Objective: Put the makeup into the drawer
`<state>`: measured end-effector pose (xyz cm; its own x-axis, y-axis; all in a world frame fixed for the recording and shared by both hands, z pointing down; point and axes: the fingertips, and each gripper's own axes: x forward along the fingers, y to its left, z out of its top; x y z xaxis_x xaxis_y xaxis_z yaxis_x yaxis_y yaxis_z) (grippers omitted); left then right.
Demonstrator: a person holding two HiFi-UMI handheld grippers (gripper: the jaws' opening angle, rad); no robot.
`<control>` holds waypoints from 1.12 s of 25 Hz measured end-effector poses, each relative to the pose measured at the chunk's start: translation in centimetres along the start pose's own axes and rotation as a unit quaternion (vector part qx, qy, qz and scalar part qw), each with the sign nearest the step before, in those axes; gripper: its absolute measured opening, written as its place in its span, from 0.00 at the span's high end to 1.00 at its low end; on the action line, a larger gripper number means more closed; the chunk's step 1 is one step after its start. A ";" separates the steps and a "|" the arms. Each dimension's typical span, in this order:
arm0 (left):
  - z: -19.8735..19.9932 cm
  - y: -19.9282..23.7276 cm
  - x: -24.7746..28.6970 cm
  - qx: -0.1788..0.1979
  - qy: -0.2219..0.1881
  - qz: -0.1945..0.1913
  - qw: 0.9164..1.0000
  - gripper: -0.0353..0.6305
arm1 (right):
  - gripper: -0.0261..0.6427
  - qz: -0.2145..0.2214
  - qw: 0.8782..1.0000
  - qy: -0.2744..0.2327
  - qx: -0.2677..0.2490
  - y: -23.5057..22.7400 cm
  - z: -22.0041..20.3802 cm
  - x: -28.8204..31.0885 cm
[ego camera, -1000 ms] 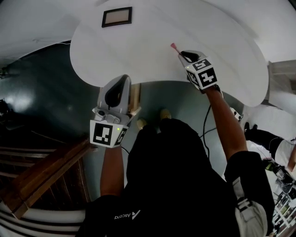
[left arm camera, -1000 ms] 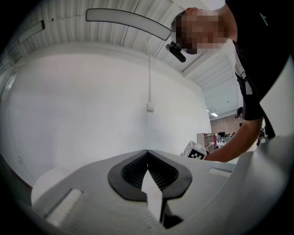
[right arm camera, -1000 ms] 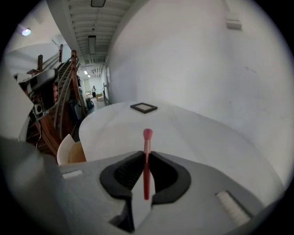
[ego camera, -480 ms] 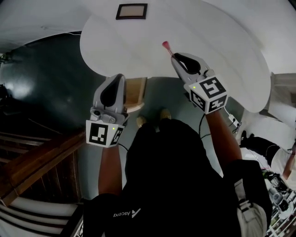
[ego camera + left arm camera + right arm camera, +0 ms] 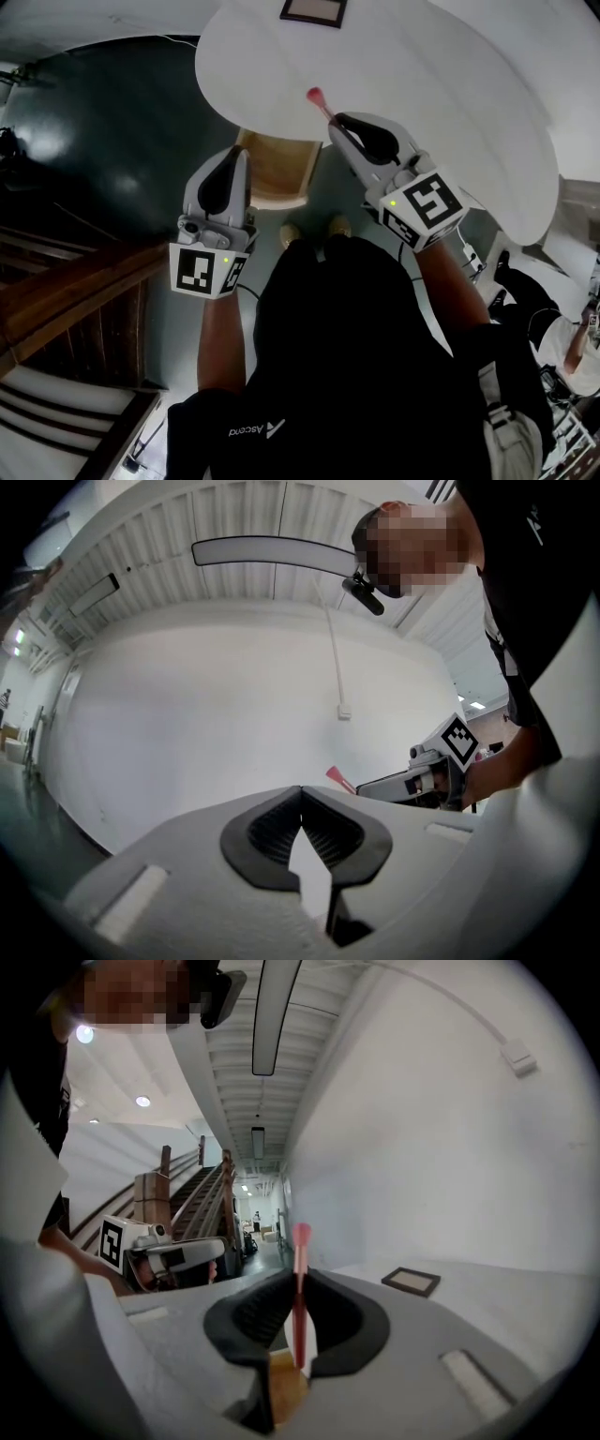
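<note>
My right gripper (image 5: 334, 118) is shut on a thin pink makeup stick (image 5: 316, 97), whose rounded tip pokes out past the fingers over the white table's near edge. In the right gripper view the stick (image 5: 300, 1241) stands upright between the pads (image 5: 298, 1283). An open wooden drawer (image 5: 278, 167) juts out from under the table (image 5: 450, 94), just left of and below the stick. My left gripper (image 5: 236, 152) hovers at the drawer's left side, jaws shut and empty (image 5: 301, 791). The left gripper view shows the right gripper (image 5: 398, 785) with the stick (image 5: 339, 779).
A small dark-framed rectangle (image 5: 313, 9) lies on the far part of the table, also in the right gripper view (image 5: 411, 1281). A wooden staircase (image 5: 75, 300) runs at the lower left. The person's feet (image 5: 314, 231) stand on the dark floor below the drawer.
The right gripper has carried the pink stick up and leftward to the table's near edge, close to the drawer. The left gripper shifted slightly, and more of the drawer shows.
</note>
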<state>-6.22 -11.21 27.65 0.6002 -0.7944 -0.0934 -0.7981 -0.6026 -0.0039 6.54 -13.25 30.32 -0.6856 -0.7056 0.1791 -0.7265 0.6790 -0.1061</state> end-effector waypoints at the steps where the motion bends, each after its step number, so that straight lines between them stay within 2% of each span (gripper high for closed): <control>1: 0.1 0.6 -0.6 0.000 -0.001 0.005 1.000 0.93 | 0.89 0.008 1.000 0.000 -0.002 0.8 0.2 0.6; 6: 0.0 3.7 -3.4 -0.001 -0.003 0.032 0.999 0.93 | 0.89 0.041 0.999 0.021 -0.019 4.6 -0.5 3.8; 14: -1.9 7.1 -6.5 -0.008 0.007 0.056 0.998 0.93 | 0.89 0.070 0.992 0.096 -0.046 8.5 -5.3 8.2; 21: -3.9 9.3 -7.5 -0.019 0.016 0.060 0.998 0.93 | 0.89 0.086 0.977 0.176 -0.079 10.6 -10.6 11.8; 28: -5.7 11.0 -7.8 -0.029 0.021 0.054 0.998 0.93 | 0.89 0.098 0.953 0.263 -0.116 11.0 -17.8 14.6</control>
<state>-19.37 -12.04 34.00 0.5138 -0.8565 -0.0486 -0.8544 -0.5160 0.0616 -10.66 -12.48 49.16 -0.6441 -0.4033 0.6500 -0.5162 0.8563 0.0198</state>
